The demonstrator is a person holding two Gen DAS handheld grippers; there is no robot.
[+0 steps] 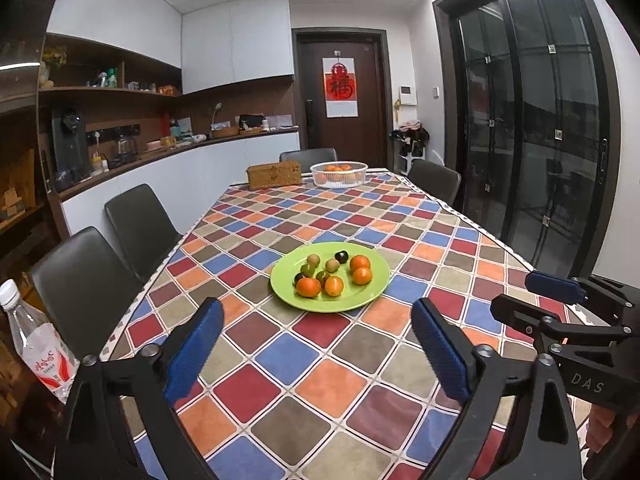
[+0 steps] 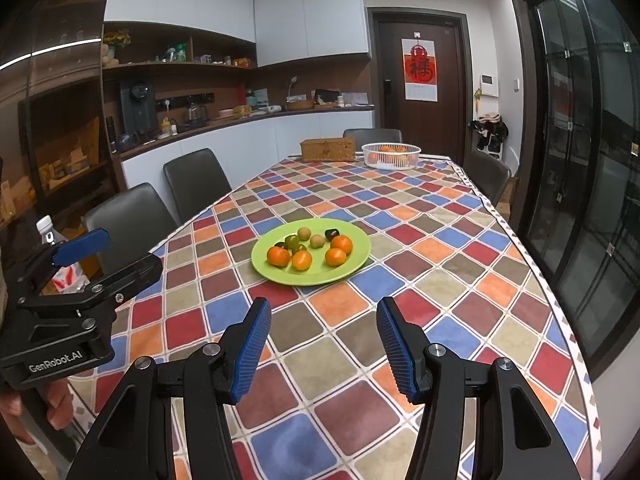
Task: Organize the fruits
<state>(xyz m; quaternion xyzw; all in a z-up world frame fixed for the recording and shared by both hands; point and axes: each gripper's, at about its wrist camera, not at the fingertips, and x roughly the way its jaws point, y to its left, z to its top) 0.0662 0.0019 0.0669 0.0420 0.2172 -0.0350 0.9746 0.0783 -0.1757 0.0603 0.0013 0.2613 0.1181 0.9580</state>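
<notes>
A green plate (image 1: 378, 282) (image 2: 316, 276) sits mid-table and holds several oranges (image 1: 308, 286) (image 2: 278, 256), small green and brown fruits (image 1: 313, 259) and dark ones (image 1: 341, 256). My left gripper (image 1: 316, 318) hovers over the tablecloth short of the plate, open wide with nothing between its blue pads. It also shows at the left of the right wrist view as the left gripper (image 2: 92, 256). My right gripper (image 2: 323, 304) stands open and empty, also short of the plate, and appears at the right edge as the right gripper (image 1: 560, 292).
At the far end of the table a white basket (image 1: 320, 180) (image 2: 374, 162) holds oranges, beside a wicker box (image 1: 274, 175) (image 2: 328, 149). A water bottle (image 1: 36, 340) stands near the left table edge. Dark chairs (image 1: 140, 228) line the left side.
</notes>
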